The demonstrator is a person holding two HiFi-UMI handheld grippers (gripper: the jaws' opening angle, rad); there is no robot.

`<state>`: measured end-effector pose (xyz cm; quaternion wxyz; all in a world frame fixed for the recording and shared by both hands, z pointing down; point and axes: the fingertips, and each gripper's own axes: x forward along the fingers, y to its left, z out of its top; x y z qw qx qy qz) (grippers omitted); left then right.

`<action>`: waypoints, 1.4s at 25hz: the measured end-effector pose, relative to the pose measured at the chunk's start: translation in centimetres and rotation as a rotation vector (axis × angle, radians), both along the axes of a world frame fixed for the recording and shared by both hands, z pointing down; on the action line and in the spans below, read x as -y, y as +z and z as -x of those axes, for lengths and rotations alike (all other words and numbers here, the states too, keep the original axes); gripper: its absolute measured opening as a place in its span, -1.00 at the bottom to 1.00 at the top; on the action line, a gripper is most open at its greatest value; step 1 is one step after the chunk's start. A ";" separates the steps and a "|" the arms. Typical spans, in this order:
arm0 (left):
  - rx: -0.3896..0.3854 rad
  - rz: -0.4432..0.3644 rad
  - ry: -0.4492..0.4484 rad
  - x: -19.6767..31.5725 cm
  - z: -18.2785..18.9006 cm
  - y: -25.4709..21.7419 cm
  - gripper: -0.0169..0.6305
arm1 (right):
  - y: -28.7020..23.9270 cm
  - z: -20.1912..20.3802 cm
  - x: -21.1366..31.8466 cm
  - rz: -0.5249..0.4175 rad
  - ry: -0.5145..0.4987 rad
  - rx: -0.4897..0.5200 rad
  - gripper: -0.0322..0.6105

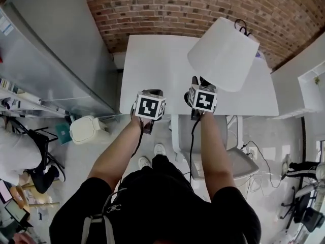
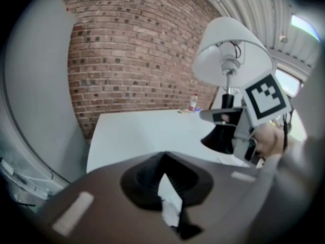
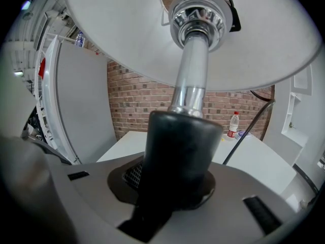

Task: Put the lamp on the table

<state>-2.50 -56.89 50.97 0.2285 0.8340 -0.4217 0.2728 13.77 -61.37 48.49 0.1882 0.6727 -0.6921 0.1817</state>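
The lamp has a white shade (image 1: 223, 52) on a chrome stem above a black base (image 3: 180, 156). My right gripper (image 1: 199, 84) is shut on that black base and holds the lamp tilted in the air over the near right part of the white table (image 1: 152, 70). From the left gripper view the shade (image 2: 231, 50) and the right gripper (image 2: 226, 118) hang above the table (image 2: 142, 131). My left gripper (image 1: 149, 94) hovers at the table's near edge, left of the lamp. Its jaws stand together (image 2: 170, 197) with a small white sliver at the tips.
A brick wall runs behind the table. A tall grey cabinet (image 1: 51, 50) stands on the left and white shelving (image 1: 310, 85) on the right. A plastic bottle (image 3: 233, 124) sits at the table's far side. A grey chair (image 1: 228, 156) and a white bin (image 1: 87, 129) stand near the person's feet.
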 end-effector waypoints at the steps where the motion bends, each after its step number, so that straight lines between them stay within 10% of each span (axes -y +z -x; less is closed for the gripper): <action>1: 0.004 0.001 -0.007 0.6 -0.3 0.2 -0.94 | 0.5 -0.5 0.8 0.001 0.000 0.003 -0.61; 13: 0.042 0.071 -0.046 2.1 -0.5 5.5 -0.94 | 8.9 -1.8 6.3 0.064 -0.012 0.028 -0.61; 35: 0.000 0.008 0.007 -0.9 0.2 12.7 -0.95 | 15.4 -0.7 6.0 -0.091 0.039 -0.066 -0.61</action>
